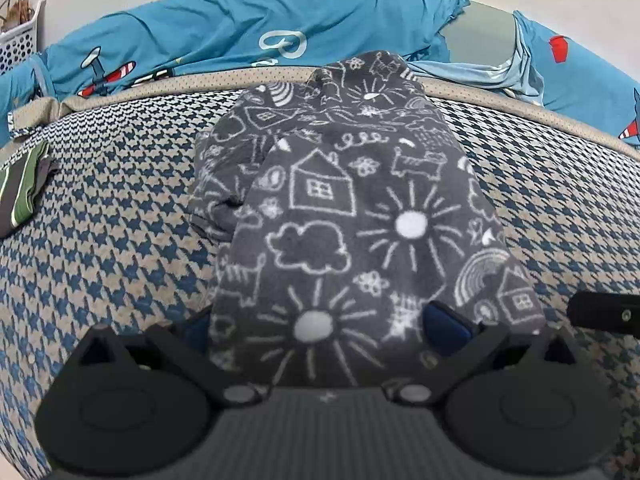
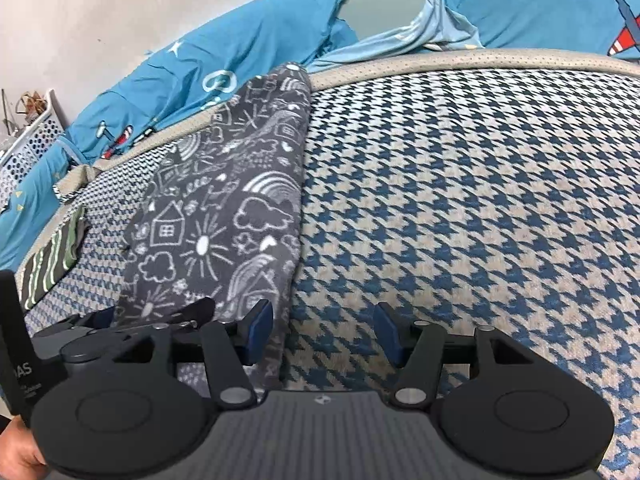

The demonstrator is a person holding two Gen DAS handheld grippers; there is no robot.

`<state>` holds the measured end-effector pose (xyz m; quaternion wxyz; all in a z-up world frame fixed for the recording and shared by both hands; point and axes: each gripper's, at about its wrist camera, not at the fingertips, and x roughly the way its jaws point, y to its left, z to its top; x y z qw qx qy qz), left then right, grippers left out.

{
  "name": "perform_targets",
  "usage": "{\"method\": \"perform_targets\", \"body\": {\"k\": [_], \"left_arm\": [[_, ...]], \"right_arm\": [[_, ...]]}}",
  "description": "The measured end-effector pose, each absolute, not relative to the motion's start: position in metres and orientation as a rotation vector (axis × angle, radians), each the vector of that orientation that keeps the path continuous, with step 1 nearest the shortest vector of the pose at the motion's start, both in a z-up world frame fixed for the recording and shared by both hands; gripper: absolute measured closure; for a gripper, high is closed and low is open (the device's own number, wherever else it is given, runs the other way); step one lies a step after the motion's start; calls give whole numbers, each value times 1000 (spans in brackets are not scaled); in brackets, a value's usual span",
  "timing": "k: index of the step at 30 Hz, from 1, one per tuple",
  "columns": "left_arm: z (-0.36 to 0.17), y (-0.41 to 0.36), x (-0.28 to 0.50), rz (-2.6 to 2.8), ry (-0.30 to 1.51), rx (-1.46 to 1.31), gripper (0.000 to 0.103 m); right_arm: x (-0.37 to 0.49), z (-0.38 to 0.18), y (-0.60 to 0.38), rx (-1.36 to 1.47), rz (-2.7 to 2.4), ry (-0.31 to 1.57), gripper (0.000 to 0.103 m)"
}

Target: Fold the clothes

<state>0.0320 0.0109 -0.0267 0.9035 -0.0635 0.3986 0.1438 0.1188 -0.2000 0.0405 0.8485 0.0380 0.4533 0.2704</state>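
Observation:
A grey fleece garment [image 1: 340, 208] with white doodles of houses, suns and clouds lies lengthwise on the blue and beige houndstooth cover [image 1: 120, 240]. Its near end drapes across my left gripper [image 1: 320, 324]. The jaws stand wide apart, with the left blue pad half hidden under the cloth and nothing pinched. In the right wrist view the garment [image 2: 224, 216] runs along the left side. My right gripper [image 2: 324, 334] is open just above the cover [image 2: 480, 200]. The garment's right edge lies loose beside its left pad [image 2: 260, 332]. The left gripper's body [image 2: 132, 328] sits at the garment's near end.
A dark garment with green stripes [image 1: 24, 188] lies at the cover's left edge. Blue bedding with aeroplane prints [image 1: 280, 28] is bunched along the far side against a pale wall. A white perforated basket [image 1: 20, 36] stands at the far left. A hand [image 2: 16, 452] shows at the bottom left.

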Motion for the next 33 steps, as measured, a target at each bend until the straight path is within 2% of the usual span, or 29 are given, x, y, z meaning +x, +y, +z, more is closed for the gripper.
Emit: {"method": "perform_targets", "body": {"k": [14, 27, 33], "left_arm": [[-30, 9, 28, 308, 794, -111, 0], [-29, 7, 22, 316, 786, -119, 0], [-24, 5, 17, 331, 786, -121, 0]], "right_arm": [[117, 31, -202, 13, 539, 996, 45], [112, 29, -200, -19, 572, 997, 32], [110, 28, -198, -35, 578, 996, 30]]}}
